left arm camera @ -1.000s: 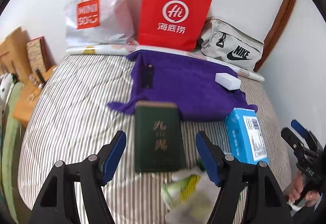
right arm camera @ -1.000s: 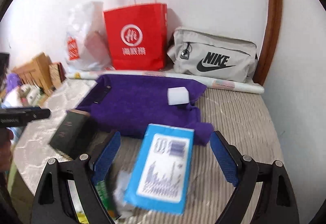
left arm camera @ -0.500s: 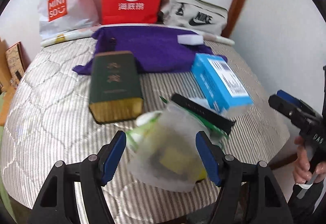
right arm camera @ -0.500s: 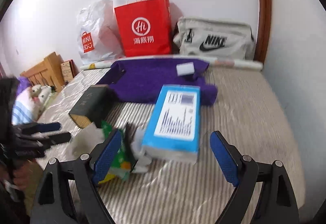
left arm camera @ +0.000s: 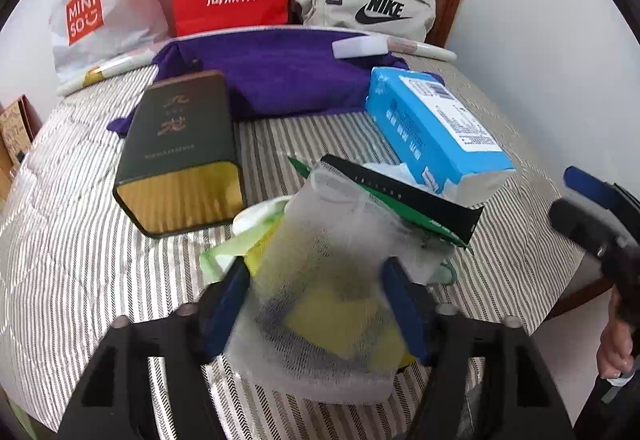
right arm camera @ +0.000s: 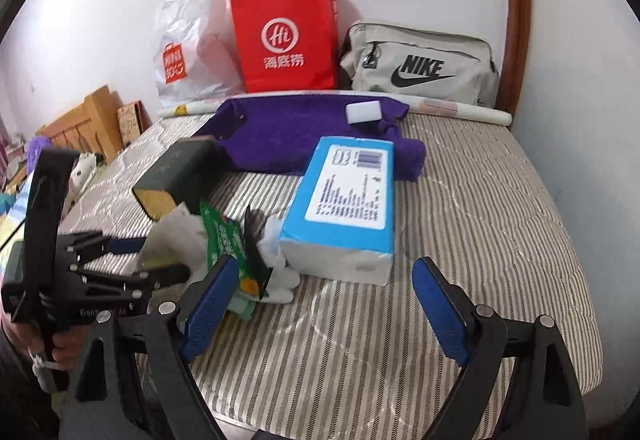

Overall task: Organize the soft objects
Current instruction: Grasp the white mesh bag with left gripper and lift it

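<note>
- The left gripper [left arm camera: 316, 304] is seen low in the left wrist view, its jaws closing around a frosted translucent pouch [left arm camera: 320, 280] with something yellow inside; the blue pads flank the pouch at either side, and whether they already press it cannot be told through the blur.
- The pouch is found at the lower centre of that view, at the near edge of the striped mattress [left arm camera: 80, 240], with a green packet [left arm camera: 400, 207] and a black strip [left arm camera: 400, 187] lying just behind it.
- In the right wrist view the left gripper [right arm camera: 160, 260] is seen at the left edge, held by a hand [right arm camera: 60, 352], its fingers reaching into the pile of soft things.
- The right gripper [right arm camera: 320, 304] is held wide at the bottom of the right wrist view, with nothing between its pads, only striped mattress.
- Just beyond it, at the frame's centre, a blue tissue pack [right arm camera: 348, 191] is seen lying flat, its far end touching a purple cloth [right arm camera: 288, 135].
- A white sponge block [right arm camera: 363, 111] is seen resting on the cloth.
- A dark green box [left arm camera: 180, 151] is seen lying left of centre in the left wrist view, its gold end facing the camera.
- Along the wall at the top, a white plastic bag [right arm camera: 188, 47], a red paper bag [right arm camera: 286, 39] and a grey Nike pouch [right arm camera: 420, 67] are lined up left to right.
</note>
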`<control>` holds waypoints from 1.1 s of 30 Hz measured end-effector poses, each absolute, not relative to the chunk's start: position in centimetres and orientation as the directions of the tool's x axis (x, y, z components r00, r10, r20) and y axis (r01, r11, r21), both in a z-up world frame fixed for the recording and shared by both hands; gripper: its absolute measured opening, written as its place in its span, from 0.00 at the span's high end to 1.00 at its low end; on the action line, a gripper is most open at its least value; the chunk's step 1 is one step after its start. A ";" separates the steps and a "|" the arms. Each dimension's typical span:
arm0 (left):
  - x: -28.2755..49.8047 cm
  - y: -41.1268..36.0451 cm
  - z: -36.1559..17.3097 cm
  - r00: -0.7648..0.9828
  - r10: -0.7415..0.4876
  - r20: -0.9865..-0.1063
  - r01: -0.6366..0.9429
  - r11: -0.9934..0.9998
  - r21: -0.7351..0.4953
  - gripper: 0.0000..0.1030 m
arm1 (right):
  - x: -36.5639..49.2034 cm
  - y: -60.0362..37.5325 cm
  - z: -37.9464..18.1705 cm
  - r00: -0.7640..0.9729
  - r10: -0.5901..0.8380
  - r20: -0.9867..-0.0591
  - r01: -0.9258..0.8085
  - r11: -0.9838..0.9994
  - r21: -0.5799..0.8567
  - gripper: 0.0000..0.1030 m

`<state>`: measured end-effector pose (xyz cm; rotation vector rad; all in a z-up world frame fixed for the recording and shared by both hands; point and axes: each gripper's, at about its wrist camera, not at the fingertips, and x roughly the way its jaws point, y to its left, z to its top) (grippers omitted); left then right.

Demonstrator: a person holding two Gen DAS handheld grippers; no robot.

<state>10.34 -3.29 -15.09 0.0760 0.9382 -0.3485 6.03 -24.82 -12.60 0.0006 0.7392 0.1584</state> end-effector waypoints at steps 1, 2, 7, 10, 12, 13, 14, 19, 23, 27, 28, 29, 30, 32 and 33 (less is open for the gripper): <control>10.2 -3.3 -14.9 0.555 -0.249 -0.794 0.327 0.943 -0.067 0.53 | 6.0 -24.7 -12.8 0.725 0.147 -0.673 -0.149 0.987 0.056 0.14; 9.9 -3.3 -14.6 0.571 -0.243 -0.784 0.334 0.941 -0.049 0.61 | 6.0 -24.5 -13.0 0.721 0.152 -0.676 -0.155 0.986 0.057 0.14; 9.2 -1.3 -13.5 0.576 -0.303 -0.759 0.350 0.931 -0.106 0.81 | 5.8 -23.8 -13.7 0.710 0.179 -0.681 -0.182 0.981 0.069 0.14; 9.2 -0.2 -13.5 0.566 -0.337 -0.752 0.347 0.925 -0.154 0.85 | 5.8 -23.6 -13.8 0.713 0.189 -0.676 -0.191 0.979 0.071 0.14; 9.1 0.0 -13.5 0.568 -0.337 -0.751 0.349 0.925 -0.151 0.86 | 5.8 -23.5 -13.9 0.709 0.202 -0.675 -0.200 0.976 0.082 0.14; 9.0 0.1 -13.4 0.574 -0.332 -0.748 0.347 0.927 -0.146 0.86 | 5.9 -23.4 -14.0 0.706 0.204 -0.678 -0.201 0.976 0.083 0.14; 8.9 0.4 -13.2 0.581 -0.331 -0.744 0.344 0.928 -0.144 0.86 | 6.0 -23.2 -14.0 0.704 0.202 -0.681 -0.203 0.976 0.081 0.14; 8.9 2.6 -12.7 0.586 -0.329 -0.740 0.304 0.936 -0.176 0.86 | 6.2 -22.6 -14.2 0.698 0.212 -0.684 -0.219 0.973 0.078 0.14; 9.7 4.2 -13.0 0.558 -0.366 -0.745 0.272 0.929 -0.253 0.86 | 6.6 -21.9 -14.3 0.687 0.240 -0.686 -0.239 0.966 0.098 0.14; 10.3 5.8 -14.1 0.545 -0.335 -0.769 0.225 0.942 -0.251 0.86 | 6.9 -21.1 -14.6 0.675 0.248 -0.695 -0.257 0.962 0.094 0.14; 10.3 6.1 -14.3 0.543 -0.334 -0.770 0.221 0.942 -0.253 0.85 | 6.8 -20.9 -14.6 0.673 0.248 -0.697 -0.261 0.961 0.089 0.14; 10.3 6.4 -14.4 0.541 -0.338 -0.770 0.220 0.941 -0.259 0.84 | 6.8 -20.8 -14.7 0.672 0.248 -0.698 -0.265 0.960 0.087 0.14; 10.3 6.6 -14.6 0.531 -0.342 -0.776 0.218 0.939 -0.265 0.82 | 6.8 -20.7 -14.7 0.670 0.250 -0.699 -0.267 0.960 0.087 0.14; 10.3 6.8 -14.9 0.535 -0.332 -0.777 0.211 0.943 -0.257 0.82 | 6.9 -20.5 -14.9 0.665 0.254 -0.703 -0.271 0.958 0.090 0.14; 10.2 6.8 -14.9 0.550 -0.323 -0.770 0.214 0.946 -0.244 0.82 | 7.0 -20.4 -14.9 0.664 0.253 -0.704 -0.272 0.958 0.089 0.14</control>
